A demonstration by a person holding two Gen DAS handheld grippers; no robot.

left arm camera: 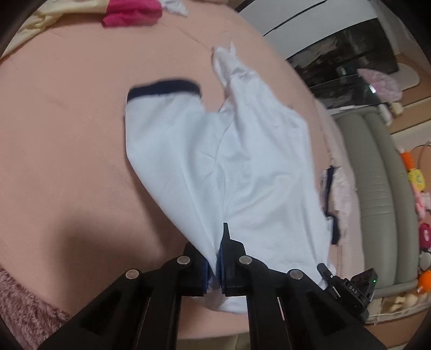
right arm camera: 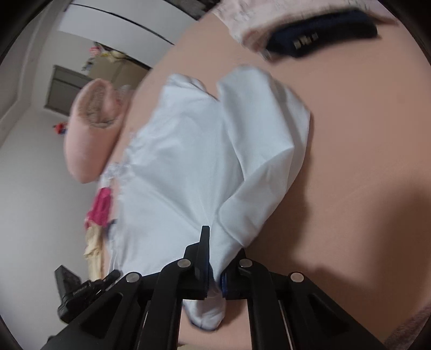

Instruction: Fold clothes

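Note:
A white garment (left arm camera: pixel 242 161) with a dark navy trimmed edge (left arm camera: pixel 164 88) hangs over the pink bed sheet (left arm camera: pixel 67 121), lifted at its near edge. My left gripper (left arm camera: pixel 216 258) is shut on one corner of the cloth. My right gripper (right arm camera: pixel 215 266) is shut on the other corner of the same white garment (right arm camera: pixel 202 150), which drapes away from it. The right gripper's body (left arm camera: pixel 347 290) shows at the lower right of the left wrist view, and the left gripper's body (right arm camera: pixel 75 290) at the lower left of the right wrist view.
A magenta garment (left arm camera: pixel 129 13) and cream cloth (left arm camera: pixel 45 16) lie at the far side of the bed. A dark folded item (right arm camera: pixel 323 35) lies on pale pink cloth. A pink pillow (right arm camera: pixel 91 129) sits at the bed's edge. A grey padded bench (left arm camera: pixel 377 188) and toys stand beside the bed.

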